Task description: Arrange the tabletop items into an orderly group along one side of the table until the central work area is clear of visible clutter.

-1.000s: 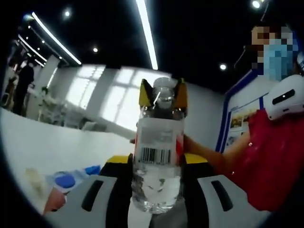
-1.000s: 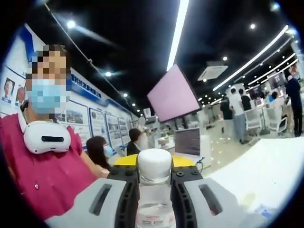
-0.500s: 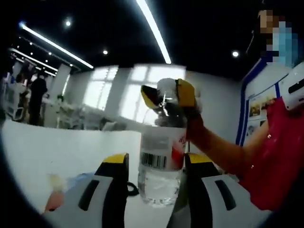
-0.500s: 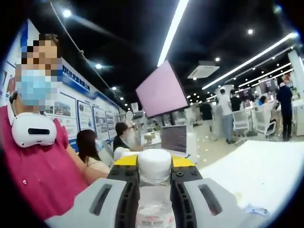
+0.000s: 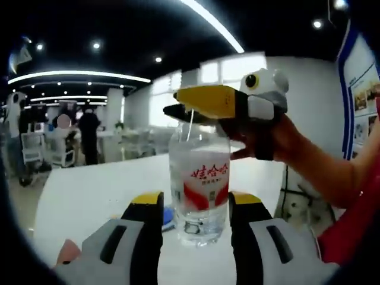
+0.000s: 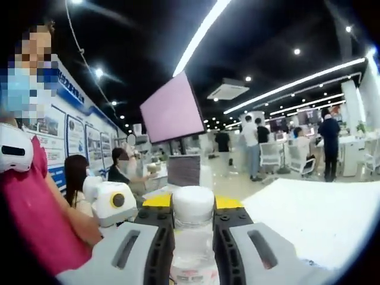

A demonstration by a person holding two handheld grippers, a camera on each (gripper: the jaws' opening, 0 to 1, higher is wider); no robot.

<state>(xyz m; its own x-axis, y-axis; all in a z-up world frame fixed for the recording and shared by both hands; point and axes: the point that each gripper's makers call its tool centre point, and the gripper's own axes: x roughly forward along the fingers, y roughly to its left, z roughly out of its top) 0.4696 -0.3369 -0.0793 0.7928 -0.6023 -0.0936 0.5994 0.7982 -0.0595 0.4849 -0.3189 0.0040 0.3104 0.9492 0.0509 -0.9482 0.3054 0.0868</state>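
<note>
Aloft above the white worktop [image 5: 89,190], our right tongs [image 6: 193,228] clamp the water bottle [image 5: 199,184] at its capped neck while our left tongs [image 5: 195,208] stand parted around its base. Partly filled, thin-walled, slippery plastic: the stiff neck suits gripping best.

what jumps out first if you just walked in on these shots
A clear water bottle with a red-lettered label stands between the left gripper jaws, just above the white table. The right gripper is clamped around its white cap. Behind, a pink screen hangs overhead.
</note>
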